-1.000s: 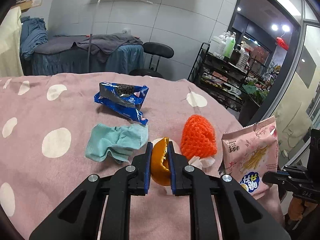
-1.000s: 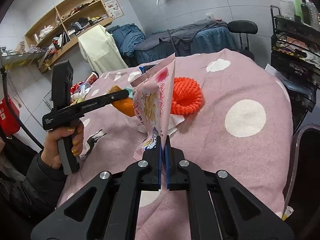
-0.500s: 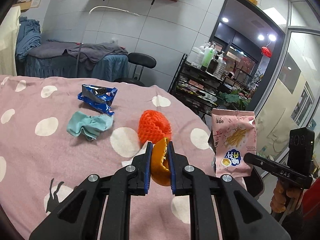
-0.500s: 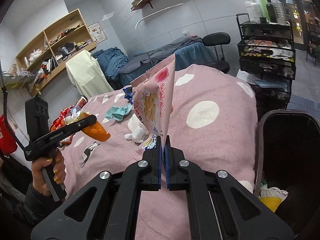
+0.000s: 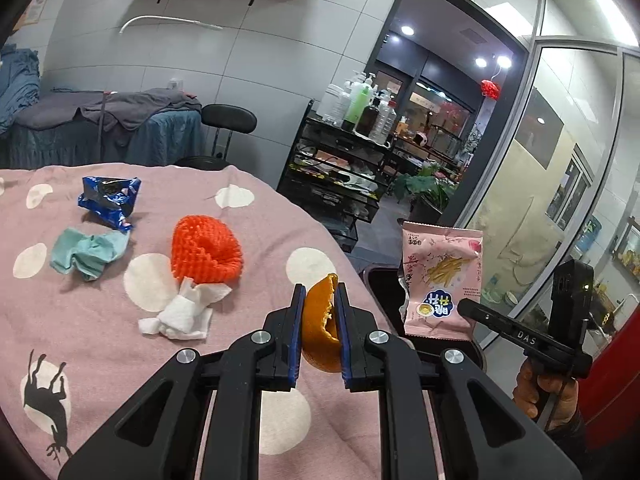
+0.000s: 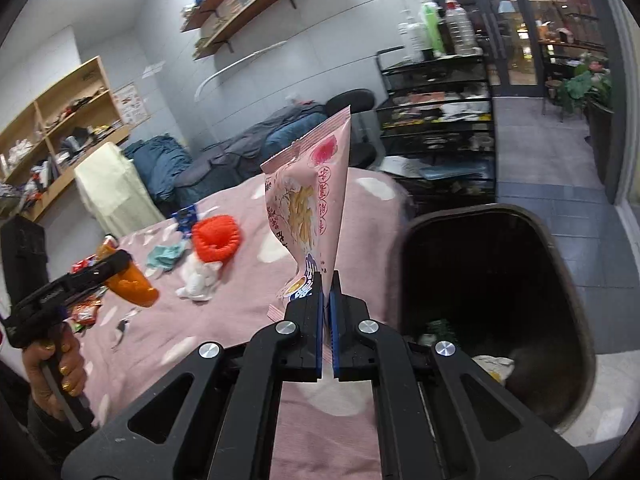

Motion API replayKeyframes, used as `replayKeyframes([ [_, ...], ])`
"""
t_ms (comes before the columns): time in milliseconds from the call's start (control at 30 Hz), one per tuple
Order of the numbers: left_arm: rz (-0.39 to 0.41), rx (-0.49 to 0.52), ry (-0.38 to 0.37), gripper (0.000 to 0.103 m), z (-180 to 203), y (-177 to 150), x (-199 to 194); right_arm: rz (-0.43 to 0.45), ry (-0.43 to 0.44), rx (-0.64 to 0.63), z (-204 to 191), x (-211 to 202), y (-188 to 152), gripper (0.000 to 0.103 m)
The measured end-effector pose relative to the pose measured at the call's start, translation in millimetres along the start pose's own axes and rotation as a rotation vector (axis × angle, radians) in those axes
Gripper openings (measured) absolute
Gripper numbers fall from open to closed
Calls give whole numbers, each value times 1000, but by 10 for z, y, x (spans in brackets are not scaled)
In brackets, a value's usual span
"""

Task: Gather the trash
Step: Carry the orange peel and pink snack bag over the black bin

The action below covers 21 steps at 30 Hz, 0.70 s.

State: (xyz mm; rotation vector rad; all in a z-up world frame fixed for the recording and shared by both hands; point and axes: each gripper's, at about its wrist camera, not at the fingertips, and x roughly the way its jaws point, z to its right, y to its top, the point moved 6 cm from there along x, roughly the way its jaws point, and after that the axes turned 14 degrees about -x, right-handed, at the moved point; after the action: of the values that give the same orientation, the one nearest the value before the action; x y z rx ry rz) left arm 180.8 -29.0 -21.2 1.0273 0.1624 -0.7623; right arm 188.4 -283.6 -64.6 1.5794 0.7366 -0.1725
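left hand-held gripper [image 5: 319, 300] clamps an orange peel [image 5: 320, 332]; right hand-held gripper [image 6: 326, 280] pinches a pink snack bag [image 6: 312, 200]

The right gripper [image 6: 326, 280] is pinching a pink crinkled snack packet [image 6: 310, 204] upright near the bed's [image 6: 224, 312] right edge, beside a dark open-topped trash bin [image 6: 492, 296].
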Motion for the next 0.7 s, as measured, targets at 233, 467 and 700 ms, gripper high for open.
replayKeyframes([
  [233,-45,33,-49,15,290,-115,208,-6,-169,32,419,-96,-111,4],
  [467,-77,62,-79,15,501,-197,353,-73,-337,42,774,-20,-283,4],
  [700,-103,83,-93,15,651,-258,463,-150,-350,87,996,178,-501,4],
])
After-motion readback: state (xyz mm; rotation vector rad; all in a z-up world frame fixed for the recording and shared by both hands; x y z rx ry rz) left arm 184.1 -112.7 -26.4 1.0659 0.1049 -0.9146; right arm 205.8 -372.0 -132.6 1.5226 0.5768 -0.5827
